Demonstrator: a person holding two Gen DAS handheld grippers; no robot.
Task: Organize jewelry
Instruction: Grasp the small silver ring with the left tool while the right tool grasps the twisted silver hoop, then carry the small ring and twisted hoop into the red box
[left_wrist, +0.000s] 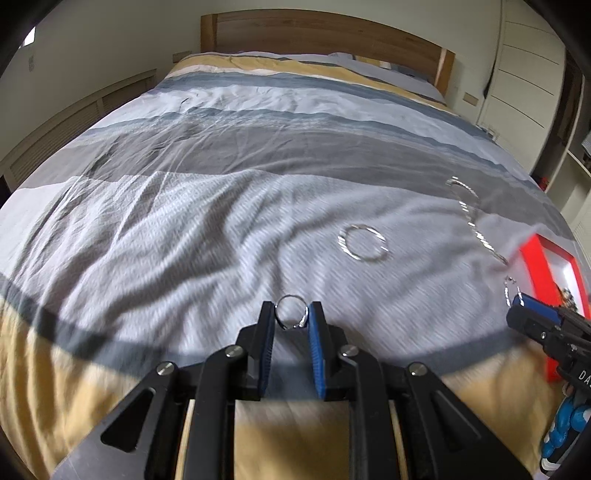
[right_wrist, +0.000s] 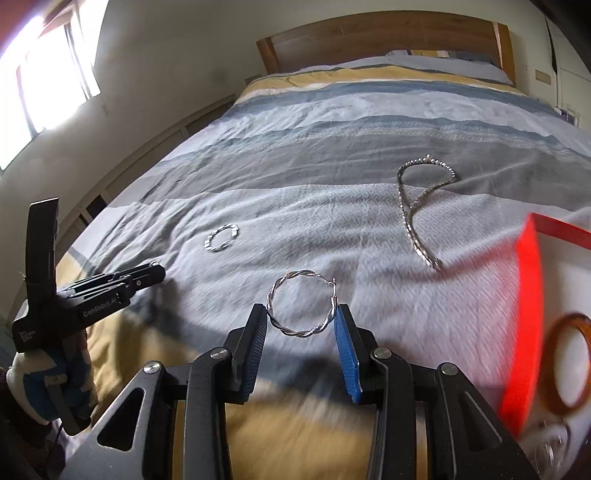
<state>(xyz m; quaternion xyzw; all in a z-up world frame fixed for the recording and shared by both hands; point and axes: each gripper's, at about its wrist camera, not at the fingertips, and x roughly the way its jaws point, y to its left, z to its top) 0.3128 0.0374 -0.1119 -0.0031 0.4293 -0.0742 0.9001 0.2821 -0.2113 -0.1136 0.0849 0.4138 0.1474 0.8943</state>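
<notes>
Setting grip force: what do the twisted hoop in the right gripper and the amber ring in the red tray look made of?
Twisted hoop: looks like thin polished silver-tone metal, with bright glints along braided strands; plating or solid cannot be told. Amber ring in the red tray: probably translucent resin or plastic, a smooth brown-orange band that light shows through; glass is possible.
</notes>
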